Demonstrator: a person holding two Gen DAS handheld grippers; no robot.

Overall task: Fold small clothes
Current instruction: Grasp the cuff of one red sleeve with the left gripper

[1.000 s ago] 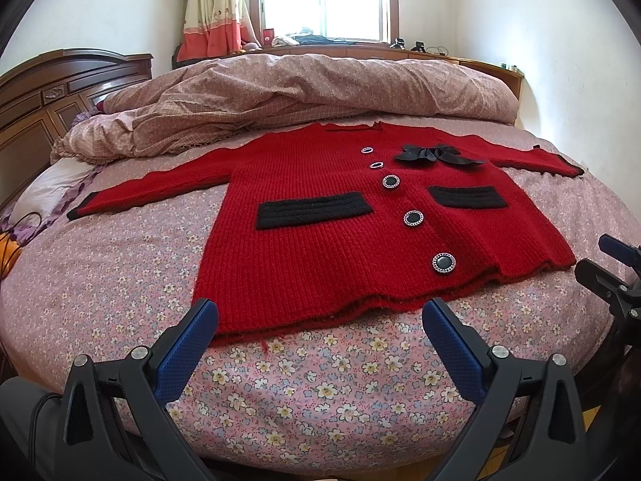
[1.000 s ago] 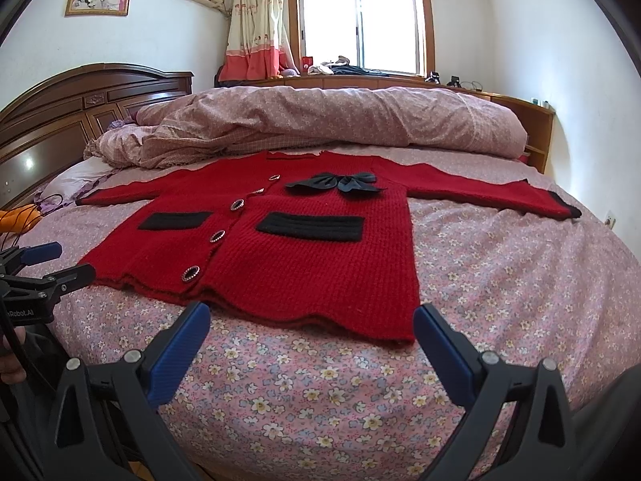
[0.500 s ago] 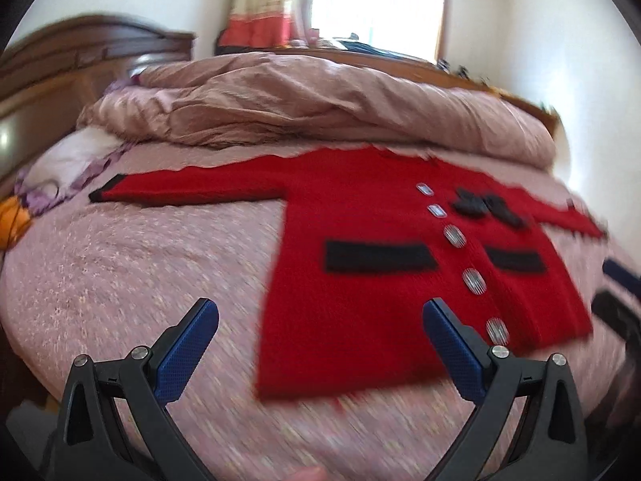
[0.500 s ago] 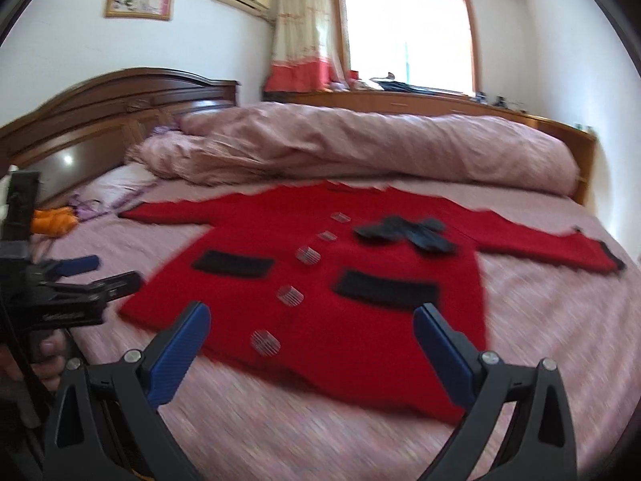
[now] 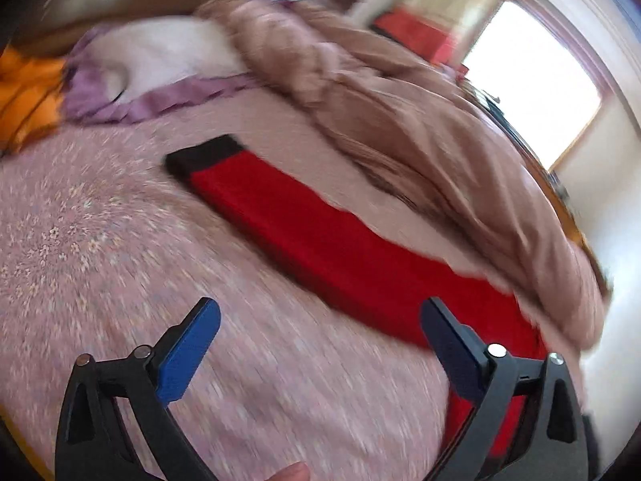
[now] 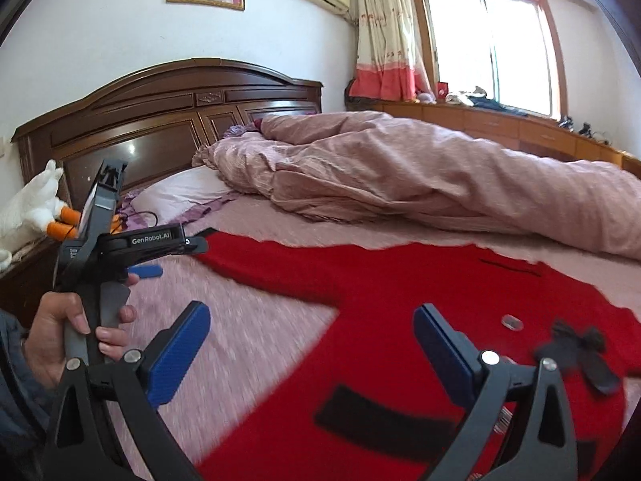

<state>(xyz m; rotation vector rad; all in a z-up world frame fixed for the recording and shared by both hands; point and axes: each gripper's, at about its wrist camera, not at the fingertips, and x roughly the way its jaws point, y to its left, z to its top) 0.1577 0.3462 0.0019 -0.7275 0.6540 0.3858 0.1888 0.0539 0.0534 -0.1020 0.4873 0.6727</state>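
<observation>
Presently listed: one red cardigan (image 6: 400, 320), flat on the floral bedsheet (image 6: 248, 332), its black-cuffed sleeve (image 5: 304, 232) stretched toward the pillow (image 6: 180, 196). Left gripper (image 5: 320, 344): jaws spread wide, holding nothing, above the sheet just beside that sleeve (view blurred). Right gripper (image 6: 312, 344): jaws likewise apart, empty, over the cardigan's body near a black pocket (image 6: 384, 421). Bunched duvet (image 6: 440, 176) lies behind; black bow (image 6: 577, 352) on the front.
</observation>
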